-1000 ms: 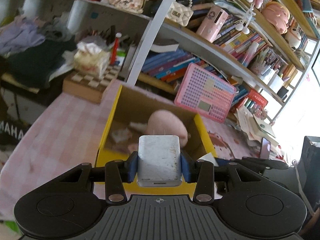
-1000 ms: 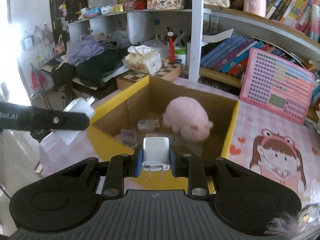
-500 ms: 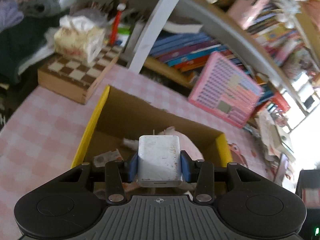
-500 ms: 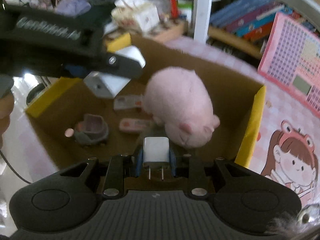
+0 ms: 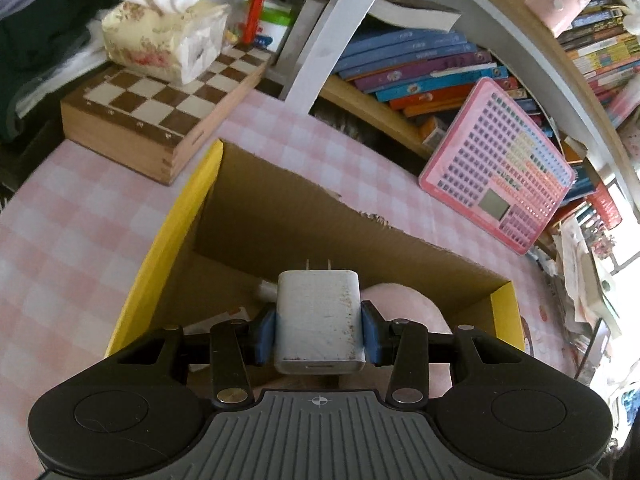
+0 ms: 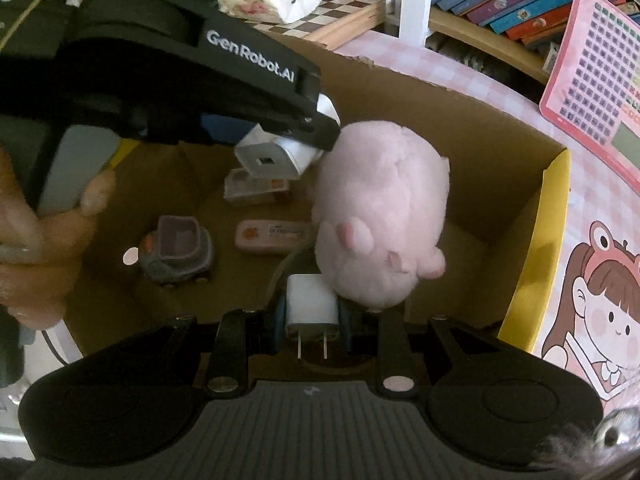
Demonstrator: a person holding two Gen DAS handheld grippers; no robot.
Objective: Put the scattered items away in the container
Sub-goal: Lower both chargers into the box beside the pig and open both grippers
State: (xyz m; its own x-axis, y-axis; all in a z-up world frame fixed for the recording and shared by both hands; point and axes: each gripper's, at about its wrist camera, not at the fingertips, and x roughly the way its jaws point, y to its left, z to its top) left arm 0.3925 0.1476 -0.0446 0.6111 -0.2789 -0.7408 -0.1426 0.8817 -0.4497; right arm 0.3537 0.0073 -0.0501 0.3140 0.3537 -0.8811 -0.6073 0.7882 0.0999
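Note:
My left gripper [image 5: 319, 330] is shut on a scuffed white charger [image 5: 319, 320], prongs forward, held over the open cardboard box [image 5: 172, 248] with yellow sides. It also shows in the right wrist view [image 6: 276, 156], above the box's inside. My right gripper [image 6: 311, 314] is shut on a smaller white plug adapter [image 6: 310, 304], prongs toward the camera, low inside the box [image 6: 532, 240]. Inside lie a pink plush toy [image 6: 380, 212], a grey toy car [image 6: 178, 254], a pink flat case [image 6: 268, 236] and a small packet [image 6: 256, 192].
A wooden chessboard box [image 5: 160, 116] with a tissue pack [image 5: 164, 40] stands at the far left of the pink checked table [image 5: 60, 220]. A pink keypad toy [image 5: 500, 168] leans on the bookshelf [image 5: 420, 64]. A cartoon girl mat [image 6: 592, 304] lies right of the box.
Both grippers have moved forward and down over the box, each still holding its charger. The left gripper now reaches in above the items; the right one has sunk beside the plush.

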